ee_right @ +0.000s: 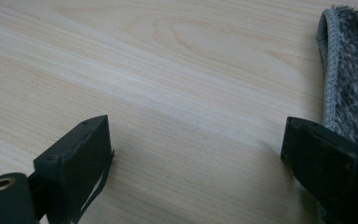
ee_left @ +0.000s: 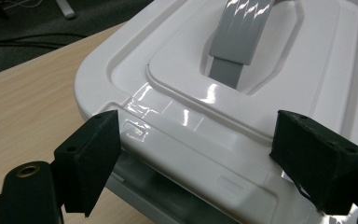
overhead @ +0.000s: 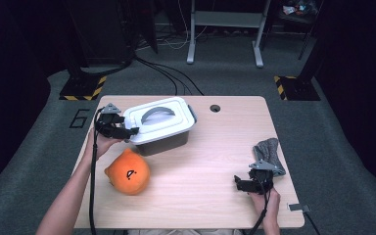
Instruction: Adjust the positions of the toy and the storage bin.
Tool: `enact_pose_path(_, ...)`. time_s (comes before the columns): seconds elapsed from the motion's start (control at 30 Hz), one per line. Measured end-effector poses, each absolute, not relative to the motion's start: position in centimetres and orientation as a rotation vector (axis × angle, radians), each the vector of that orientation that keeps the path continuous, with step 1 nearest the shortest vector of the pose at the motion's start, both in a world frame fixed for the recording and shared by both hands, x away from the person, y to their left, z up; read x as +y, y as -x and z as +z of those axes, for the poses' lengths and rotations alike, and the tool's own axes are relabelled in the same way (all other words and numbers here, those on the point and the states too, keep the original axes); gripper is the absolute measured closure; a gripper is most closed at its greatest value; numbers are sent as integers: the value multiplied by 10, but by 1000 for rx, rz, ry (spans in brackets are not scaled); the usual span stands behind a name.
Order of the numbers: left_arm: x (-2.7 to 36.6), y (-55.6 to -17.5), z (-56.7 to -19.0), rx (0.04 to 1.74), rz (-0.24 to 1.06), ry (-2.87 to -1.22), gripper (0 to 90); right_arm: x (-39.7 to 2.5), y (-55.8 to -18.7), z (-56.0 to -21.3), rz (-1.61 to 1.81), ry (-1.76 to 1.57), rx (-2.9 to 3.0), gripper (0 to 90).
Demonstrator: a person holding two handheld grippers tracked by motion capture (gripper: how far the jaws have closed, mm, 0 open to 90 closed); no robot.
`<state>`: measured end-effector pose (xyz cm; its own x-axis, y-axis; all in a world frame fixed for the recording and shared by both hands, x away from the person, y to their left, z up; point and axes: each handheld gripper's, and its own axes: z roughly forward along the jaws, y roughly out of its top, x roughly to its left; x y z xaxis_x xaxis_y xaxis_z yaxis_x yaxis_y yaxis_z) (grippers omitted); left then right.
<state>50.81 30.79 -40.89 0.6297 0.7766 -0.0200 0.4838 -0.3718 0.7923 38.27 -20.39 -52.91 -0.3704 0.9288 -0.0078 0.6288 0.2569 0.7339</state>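
A white lidded storage box (overhead: 160,122) with a grey handle (overhead: 157,114) stands on the table's left half. My left gripper (overhead: 127,131) is open at the box's left end, its jaws straddling the lid's edge (ee_left: 186,140) without closing on it. An orange plush toy (overhead: 128,172) lies in front of the box. A grey fuzzy cloth (overhead: 269,154) lies at the right. My right gripper (overhead: 242,183) is open low over bare wood, with the cloth (ee_right: 349,93) just beside its right jaw.
The wooden table (overhead: 215,147) has a cable hole (overhead: 215,108) at the back. A small clip (overhead: 298,207) sits at the front right corner. Beyond the table are floor cables and a desk frame (overhead: 225,29).
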Motion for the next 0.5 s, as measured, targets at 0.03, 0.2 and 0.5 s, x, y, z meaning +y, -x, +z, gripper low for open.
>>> enact_pose_path(0.03, 307, -509, -409, 982, 461, -2040, 155, -204, -383, -529, 908, -1411, 2092, 76)
enact_pose_path(0.2, 302, -510, -409, 981, 456, -2046, 155, -204, -383, -529, 908, -1412, 2091, 76)
enact_pose_path(0.5, 294, -512, -408, 977, 448, -2052, 156, -204, -383, -529, 907, -1409, 2091, 77)
